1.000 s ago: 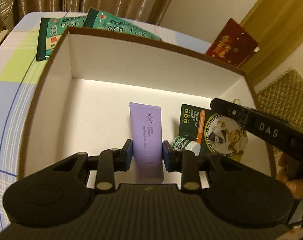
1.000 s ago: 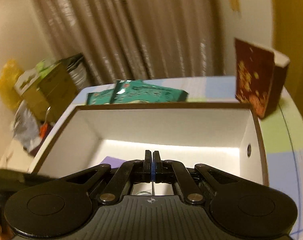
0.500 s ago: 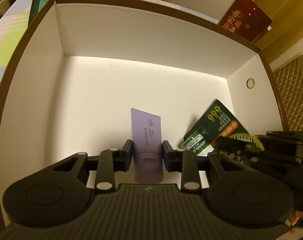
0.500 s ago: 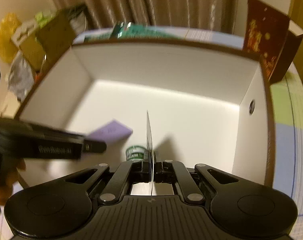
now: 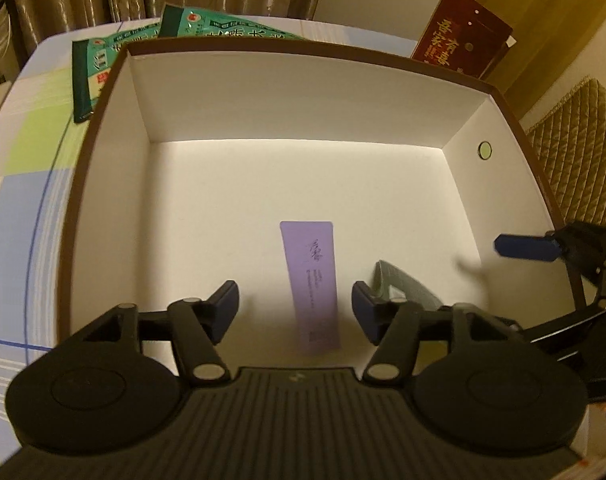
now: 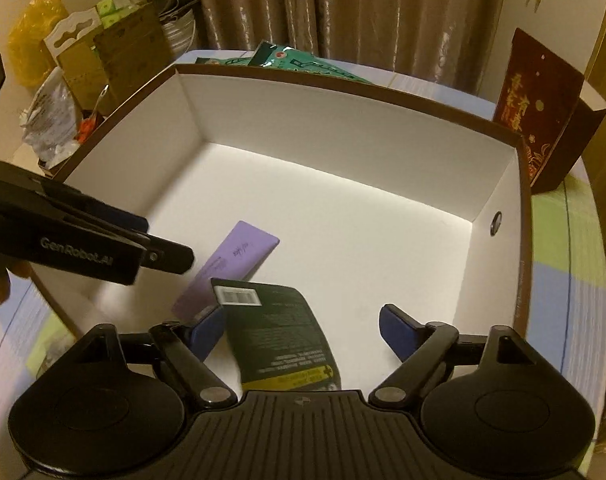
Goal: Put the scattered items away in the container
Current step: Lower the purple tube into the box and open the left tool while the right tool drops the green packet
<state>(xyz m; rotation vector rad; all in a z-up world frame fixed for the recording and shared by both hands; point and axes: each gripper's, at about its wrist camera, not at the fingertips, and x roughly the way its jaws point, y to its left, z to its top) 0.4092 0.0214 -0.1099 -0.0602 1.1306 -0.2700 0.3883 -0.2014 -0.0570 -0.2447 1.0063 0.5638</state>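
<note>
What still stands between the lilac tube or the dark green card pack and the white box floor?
Nothing visible: the flat lilac tube and the dark green card pack are already inside the brown-rimmed white box, clear of the open left tongs and right tongs.

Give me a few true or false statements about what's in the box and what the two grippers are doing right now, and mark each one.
1. The purple tube is inside the white box. True.
2. The left gripper is clamped on the purple tube. False: its jaws have just been opening and stand apart, the tube lying loose between them.
3. The right gripper is open. True: its jaws have just been opening, and the dark green card pack is no longer pinched.
4. The teal packets are in the box. False: they lie on the table behind it.
5. The red box lies flat inside the white box. False: it stands outside, beside its far corner.
</note>
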